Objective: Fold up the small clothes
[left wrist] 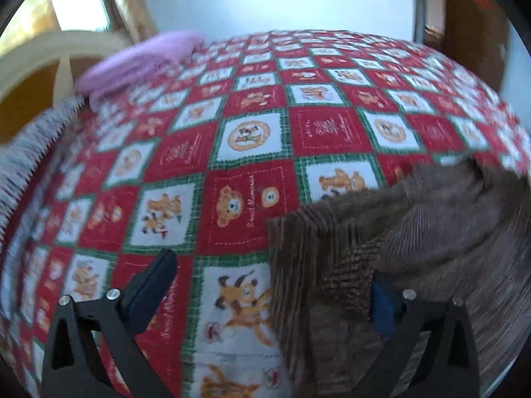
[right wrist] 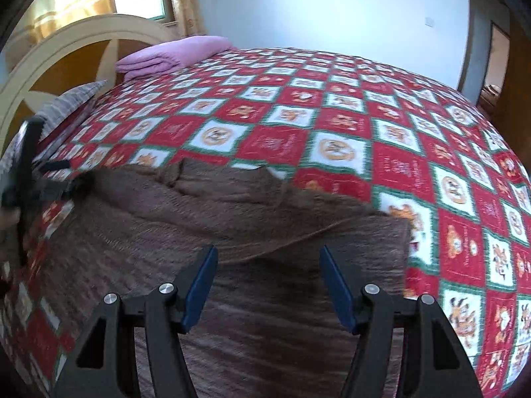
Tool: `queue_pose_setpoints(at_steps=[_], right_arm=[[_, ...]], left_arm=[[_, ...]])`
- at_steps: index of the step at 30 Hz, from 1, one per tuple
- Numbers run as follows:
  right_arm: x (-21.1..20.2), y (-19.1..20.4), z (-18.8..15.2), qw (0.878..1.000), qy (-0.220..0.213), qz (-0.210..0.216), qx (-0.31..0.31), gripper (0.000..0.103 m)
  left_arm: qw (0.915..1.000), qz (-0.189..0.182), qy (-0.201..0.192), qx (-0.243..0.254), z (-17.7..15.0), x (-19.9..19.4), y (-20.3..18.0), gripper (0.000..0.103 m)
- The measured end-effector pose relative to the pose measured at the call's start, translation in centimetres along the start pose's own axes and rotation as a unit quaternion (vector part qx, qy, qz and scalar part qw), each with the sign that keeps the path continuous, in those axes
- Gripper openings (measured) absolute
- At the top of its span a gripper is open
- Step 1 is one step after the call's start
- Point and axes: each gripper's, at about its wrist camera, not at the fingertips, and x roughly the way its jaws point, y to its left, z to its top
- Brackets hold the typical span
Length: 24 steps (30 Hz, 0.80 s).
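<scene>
A brown corduroy garment [right wrist: 232,219] lies spread flat on the bed, with a rumpled far edge. My right gripper [right wrist: 268,258] hovers open just above its middle, nothing between the blue pads. In the left wrist view the garment [left wrist: 424,232] fills the lower right, and its ribbed left edge reaches in between my fingers. My left gripper [left wrist: 268,285] stands wide open; its right finger is partly hidden behind a fold of the cloth and its left finger is over bare bedspread. The left gripper [right wrist: 26,172] also shows blurred at the garment's left edge in the right wrist view.
The bed wears a red, white and green checked bedspread [left wrist: 252,132] with cartoon animals. A folded pink blanket [right wrist: 172,53] and a grey striped pillow [right wrist: 73,102] lie by the cream and wood headboard [right wrist: 66,39]. A wooden door [right wrist: 497,66] stands at the right.
</scene>
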Motion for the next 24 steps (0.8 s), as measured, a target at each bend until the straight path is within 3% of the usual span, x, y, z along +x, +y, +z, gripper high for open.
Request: queue_pose_setpoints(at_steps=[5,10,15,18,21,24], right_arm=[[0.7,1.0,-1.0,0.999,0.016,0.027,-0.013,0.065],[1.6,1.3,-2.0,0.998,0.039,0.029,-0.033,0.065],[3.0,1.1,-2.0,0.998,0.055,0.031,-0.031,0.065],[4.5,0.8,-1.0,0.997,0.072,0.032,-0.023,0.065],[5.4,-0.7,0.0,0.998,0.063,0.018,0.013,0.065],[4.3,-2.9,-0.4,0.994,0.046,0.044,0.088,0.065]], left_arm=[[0.9938,-0.040,0.065,-0.081,1.5,2.6,2.0,0.103],[0.9848,-0.038,0.094,-0.141,1.3,4.6,4.3,0.103],[0.9816,-0.003,0.046,-0.185,0.7,3.0,7.3,0.103],[0.9819,0.016,0.023,-0.187,-0.2,1.5,8.1,0.103],[0.9864,0.017,0.010,-0.163,-2.2,-0.4,6.9,0.103],[0.9942,0.012,-0.005,-0.107,-4.1,-2.4,5.0,0.103]])
